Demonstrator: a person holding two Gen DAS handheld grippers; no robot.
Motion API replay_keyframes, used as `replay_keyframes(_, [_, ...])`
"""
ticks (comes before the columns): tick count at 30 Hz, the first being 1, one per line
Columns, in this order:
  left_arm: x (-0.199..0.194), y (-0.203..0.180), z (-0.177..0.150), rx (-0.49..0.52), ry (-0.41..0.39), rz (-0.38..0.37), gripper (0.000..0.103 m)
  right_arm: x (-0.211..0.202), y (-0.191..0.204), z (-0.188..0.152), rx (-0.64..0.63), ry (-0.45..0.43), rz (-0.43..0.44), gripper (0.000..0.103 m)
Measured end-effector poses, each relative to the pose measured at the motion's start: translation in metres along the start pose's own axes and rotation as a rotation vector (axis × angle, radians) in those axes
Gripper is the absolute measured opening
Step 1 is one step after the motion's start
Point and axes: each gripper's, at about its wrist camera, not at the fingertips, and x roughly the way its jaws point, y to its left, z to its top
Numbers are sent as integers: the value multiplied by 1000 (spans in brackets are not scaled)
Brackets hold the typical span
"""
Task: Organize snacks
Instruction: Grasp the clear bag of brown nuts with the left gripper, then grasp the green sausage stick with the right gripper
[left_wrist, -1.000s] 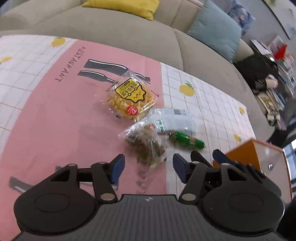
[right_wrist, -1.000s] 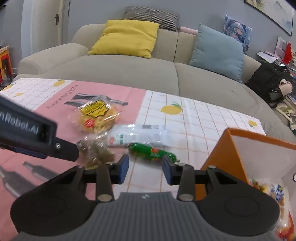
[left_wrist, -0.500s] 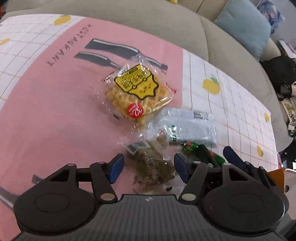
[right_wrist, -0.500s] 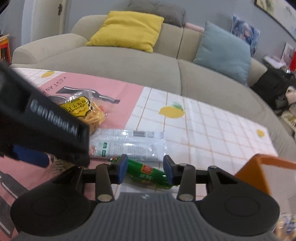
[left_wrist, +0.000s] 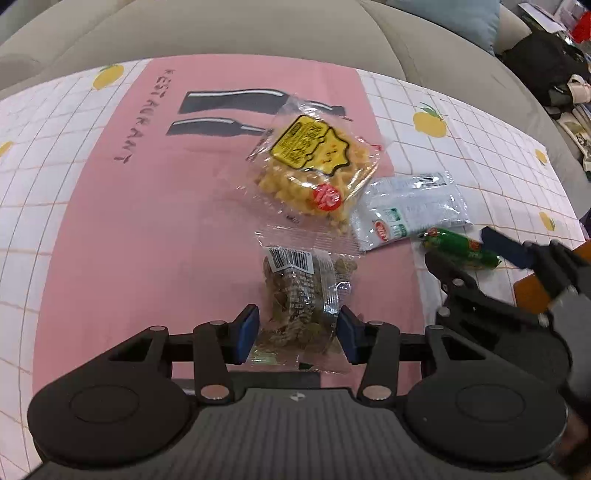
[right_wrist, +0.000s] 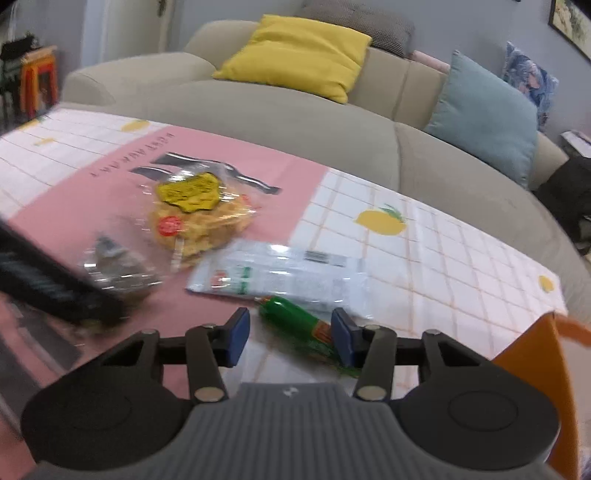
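1. Tablecloth (left_wrist: 147, 229) with a pink panel and a white lemon-print grid, spread in front of a grey sofa (right_wrist: 295, 122). White sachet pack (left_wrist: 408, 210) lying flat where pink meets white, used below as the landmark.
2. Left of the sachet and nearer the left wrist camera: left gripper (left_wrist: 297, 334) pointing steeply down, jaws just closing. Blue pads meeting both side edges of the brown snack packet (left_wrist: 295, 291), so clenched on its crinkly wrapper. Packet resting on the pink cloth, barcode label up.
3. Up and left of the sachet, overlapping its corner: clear bag of yellow crackers (left_wrist: 314, 173), yellow label and red sticker facing up.
4. Against the sachet's near right edge: green sausage stick (right_wrist: 295, 321), lying slantwise on the cloth.
5. Over that sausage: right gripper (right_wrist: 290, 338), jaws just widening, released. Sausage on the cloth between the pads, its nearer end hidden behind the right pad, left pad clear of it.
6. Far right of the sachet: orange box (right_wrist: 532, 369), only partly in view.
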Motion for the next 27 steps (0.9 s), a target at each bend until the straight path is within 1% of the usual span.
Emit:
replay_keyframes(1, [-1,2,-1,-7,2,0,55,5,-1,2,-7,22,-9,59])
replay_keyframes(3, [-4,7,-7,-35,6,-4,51,8,-4,1,15,30,-13,58])
replay_keyframes(4, [-6,9,-10,-47,5,-8,51,8,-5,2,29,37,-14,58])
replay_keyframes(8, [-13,15,-24,-69,10,-21,50,-3,-3,1,89,82,27,55])
replay_keyframes(11, [-19,16,-33,-74,30,-40,49,-20,-2,-7,228,143,97,51])
replay_keyframes(14, [-24,13,-45,-53,45,-59,49,-37,-6,-21,420,215,172,47])
replay_keyframes(15, [-26,12,-50,-42,48,-64,49,-42,-9,-29,502,238,197,47])
replay_keyframes(17, [-29,8,-59,-17,53,-72,49,-52,-14,-41,619,256,226,38])
replay_keyframes(19, [-32,4,-67,-5,56,-87,49,-61,-17,-54,723,276,261,35])
replay_keyframes(21, [-34,1,-73,3,57,-102,49,-69,-12,-61,740,283,285,33])
replay_keyframes(24, [-37,-3,-79,22,59,-120,48,-84,-5,-71,724,266,311,33])
replay_keyframes(25, [-38,-4,-81,30,52,-118,49,-87,-2,-73,711,258,315,33])
replay_keyframes(27, [-42,-6,-83,58,21,-104,52,-96,2,-74,641,230,297,39])
